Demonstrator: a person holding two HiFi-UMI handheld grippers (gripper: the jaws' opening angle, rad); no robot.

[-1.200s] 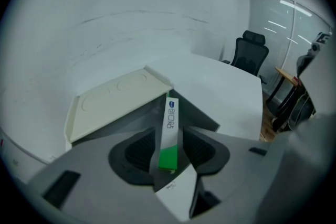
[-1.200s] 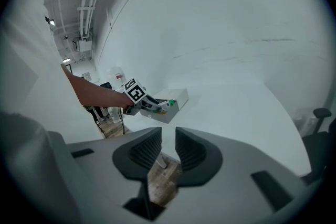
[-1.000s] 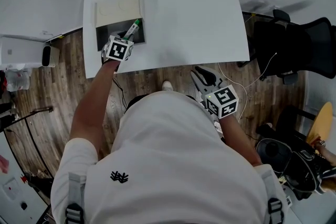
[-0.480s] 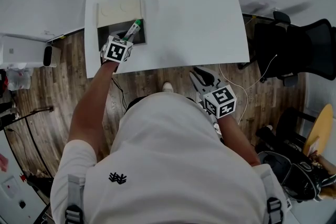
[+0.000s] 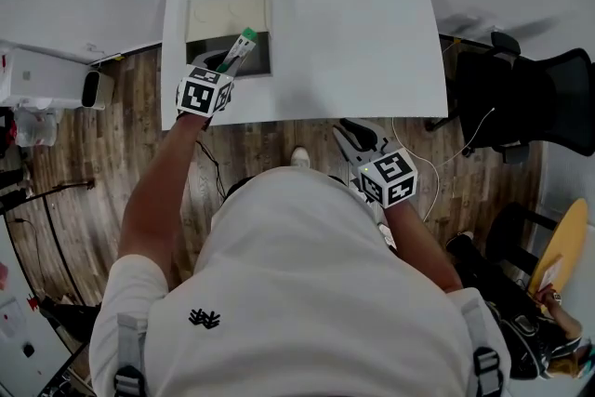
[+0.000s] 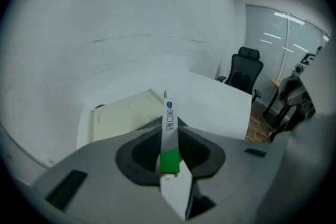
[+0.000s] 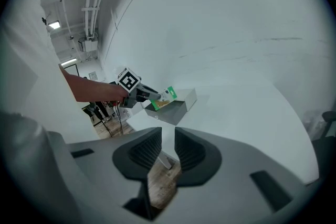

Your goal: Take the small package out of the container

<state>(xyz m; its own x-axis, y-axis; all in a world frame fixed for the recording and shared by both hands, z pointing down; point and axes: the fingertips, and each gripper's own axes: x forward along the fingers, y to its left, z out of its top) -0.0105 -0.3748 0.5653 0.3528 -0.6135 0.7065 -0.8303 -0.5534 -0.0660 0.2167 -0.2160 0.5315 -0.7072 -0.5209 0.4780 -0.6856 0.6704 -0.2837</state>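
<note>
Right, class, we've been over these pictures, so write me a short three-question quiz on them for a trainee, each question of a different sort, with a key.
1. True or false: the right gripper holds the small package.
2. What does the container rest on? A the floor; B the white table; C a chair.
3. Fill in: the right gripper's jaws stand ____, with nothing between them.

Key
1. False: the left gripper is shut on the small package, its jaws having just been closing.
2. B.
3. apart.
</note>
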